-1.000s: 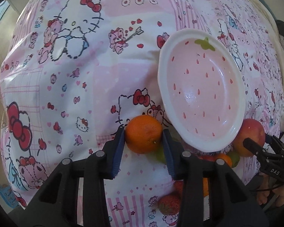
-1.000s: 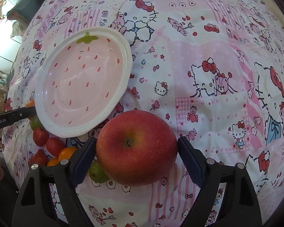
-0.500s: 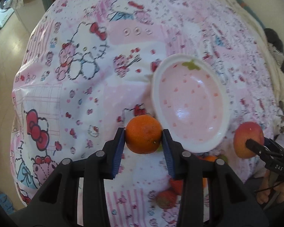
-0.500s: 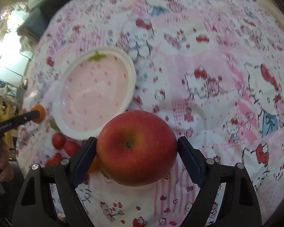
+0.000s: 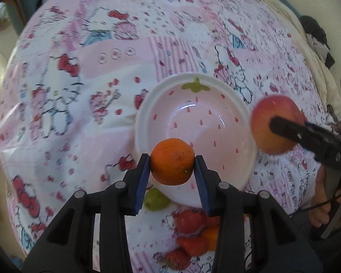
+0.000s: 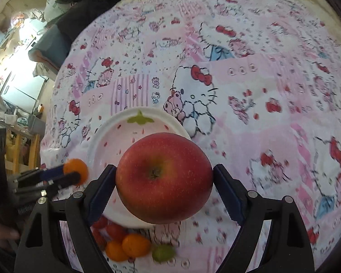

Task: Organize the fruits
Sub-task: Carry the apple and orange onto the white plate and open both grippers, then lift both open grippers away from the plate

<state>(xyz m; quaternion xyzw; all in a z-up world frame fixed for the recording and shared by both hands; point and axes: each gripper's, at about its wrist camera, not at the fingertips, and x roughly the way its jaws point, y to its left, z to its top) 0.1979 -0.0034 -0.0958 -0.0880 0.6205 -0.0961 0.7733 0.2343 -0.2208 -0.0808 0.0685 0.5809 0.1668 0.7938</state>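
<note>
My left gripper is shut on an orange and holds it in the air over the near rim of a pink strawberry-print bowl. My right gripper is shut on a big red apple, held above the bowl's near right side. The apple also shows in the left wrist view, right of the bowl. The orange shows in the right wrist view, left of the bowl. The bowl holds nothing.
Loose fruit lies on the Hello Kitty cloth in front of the bowl: a green fruit, strawberries, small oranges, tomatoes. Furniture and dark clothing lie beyond the cloth's far left.
Both grippers have risen and moved in over the bowl, each still holding its fruit. The bowl and loose fruit look smaller and farther below.
</note>
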